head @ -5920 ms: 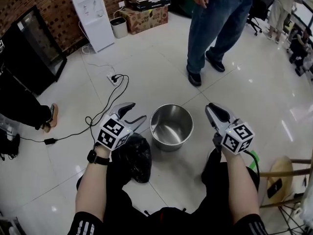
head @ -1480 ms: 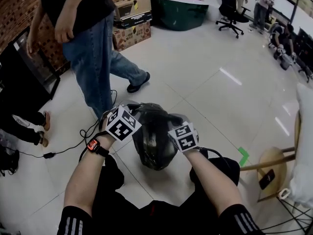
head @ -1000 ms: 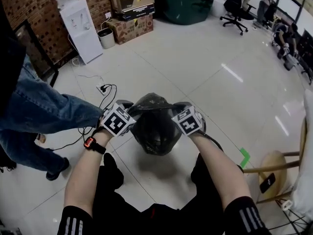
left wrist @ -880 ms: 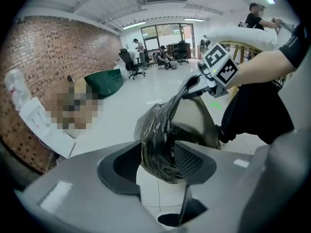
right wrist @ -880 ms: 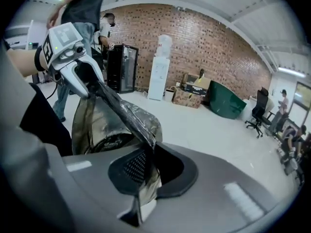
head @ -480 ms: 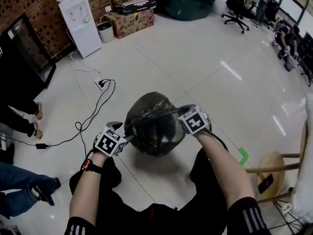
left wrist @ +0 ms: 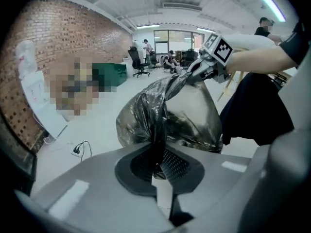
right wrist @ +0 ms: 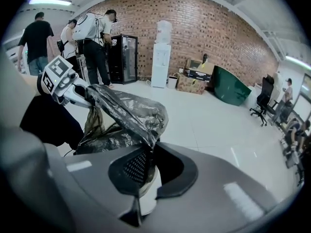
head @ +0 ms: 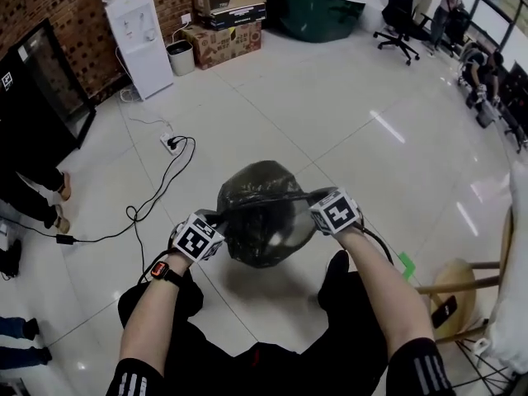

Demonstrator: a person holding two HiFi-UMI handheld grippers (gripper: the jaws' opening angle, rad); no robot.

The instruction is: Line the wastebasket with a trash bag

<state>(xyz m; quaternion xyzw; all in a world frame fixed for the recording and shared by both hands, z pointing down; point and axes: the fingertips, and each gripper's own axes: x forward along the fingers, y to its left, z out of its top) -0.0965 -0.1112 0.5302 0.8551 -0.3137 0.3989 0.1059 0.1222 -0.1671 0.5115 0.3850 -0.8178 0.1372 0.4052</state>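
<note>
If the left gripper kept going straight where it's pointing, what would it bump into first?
The black trash bag: the left gripper is shut on a fold of it. Right behind, it seems, comes the bag-covered wastebasket, though depth is hard to judge.

Both forearms reaching forward, left gripper and right gripper angled down, each clamped on trash bag
</note>
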